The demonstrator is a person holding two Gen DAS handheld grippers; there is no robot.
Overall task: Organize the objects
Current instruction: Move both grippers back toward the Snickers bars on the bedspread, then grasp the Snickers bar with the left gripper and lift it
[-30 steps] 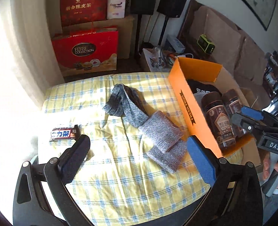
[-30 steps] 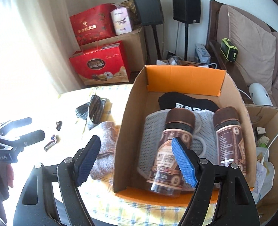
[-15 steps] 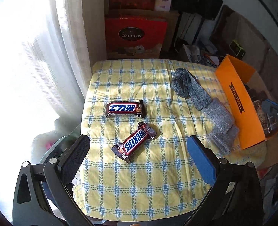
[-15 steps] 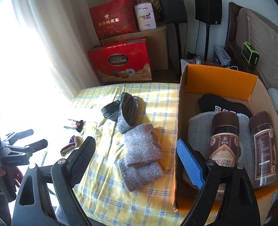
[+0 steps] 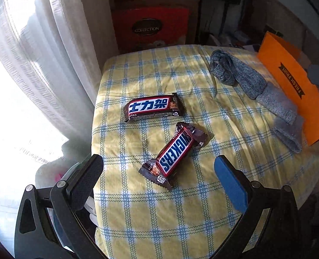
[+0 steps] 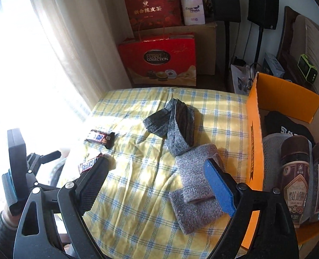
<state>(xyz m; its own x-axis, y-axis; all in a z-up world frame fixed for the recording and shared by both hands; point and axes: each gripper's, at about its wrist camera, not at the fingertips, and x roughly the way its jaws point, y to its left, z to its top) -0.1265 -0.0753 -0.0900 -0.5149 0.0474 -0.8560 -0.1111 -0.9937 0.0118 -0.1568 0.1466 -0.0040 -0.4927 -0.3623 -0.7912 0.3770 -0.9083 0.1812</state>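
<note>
Two Snickers bars lie on the yellow checked tablecloth (image 5: 181,215). One with English lettering (image 5: 174,155) lies just ahead of my open, empty left gripper (image 5: 157,168). One with Chinese lettering (image 5: 153,107) lies beyond it. A long grey sock (image 5: 254,86) lies at the right beside the orange box (image 5: 293,86). My right gripper (image 6: 155,172) is open and empty above the sock's folded end (image 6: 198,185). The box (image 6: 254,142) holds two coffee jars (image 6: 295,172) and dark and grey cloth items. The left gripper also shows at the left of the right wrist view (image 6: 30,164).
White curtains (image 5: 40,64) hang left of the table's edge. Red gift bags (image 6: 159,62) and a cardboard carton stand on the floor behind the table. Two speakers on stands (image 6: 224,2) and a sofa are at the back right.
My left gripper has swung left from the sock to the two Snickers bars and come closer to them. My right gripper has moved left out of the box to above the sock.
</note>
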